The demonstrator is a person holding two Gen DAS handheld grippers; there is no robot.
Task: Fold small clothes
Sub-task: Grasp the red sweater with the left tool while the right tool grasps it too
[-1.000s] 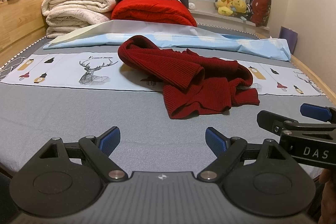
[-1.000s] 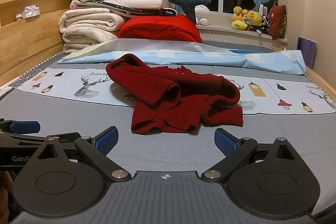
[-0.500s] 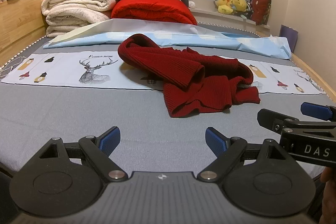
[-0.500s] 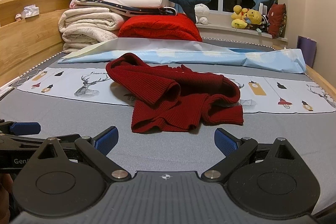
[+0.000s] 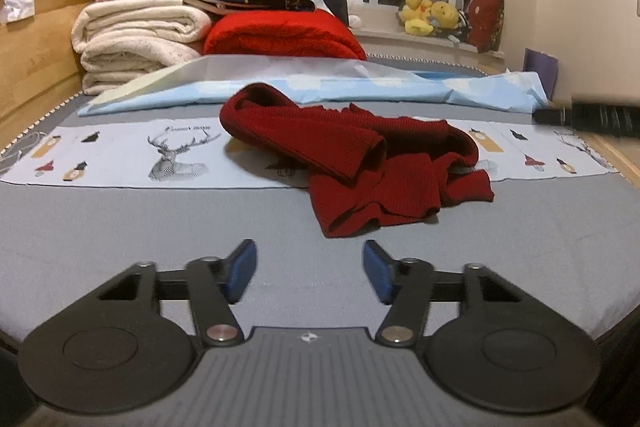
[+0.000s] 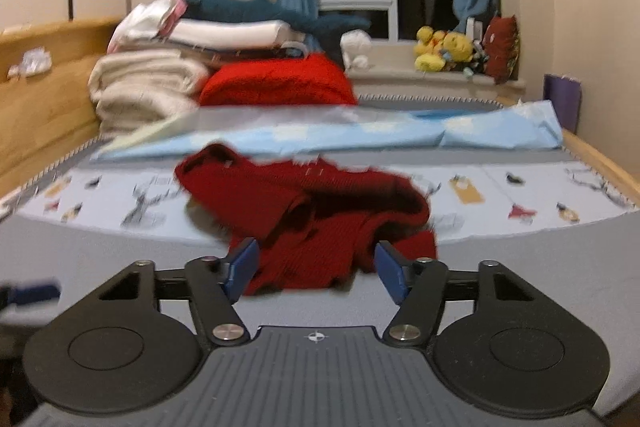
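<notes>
The right gripper [image 6: 316, 267] was spread wide and held nothing; its 2 blue pads [image 6: 245, 263] framed the near hem of the red knit garment [image 6: 320, 215], which lay crumpled directly ahead, its long axis running from far left to near right. This gripper looked the nearer. The left gripper [image 5: 308, 271], equally wide and empty, sat level above the grey bedcover [image 5: 120, 227], with the garment [image 5: 360, 163] ahead, slightly right and apart.
</notes>
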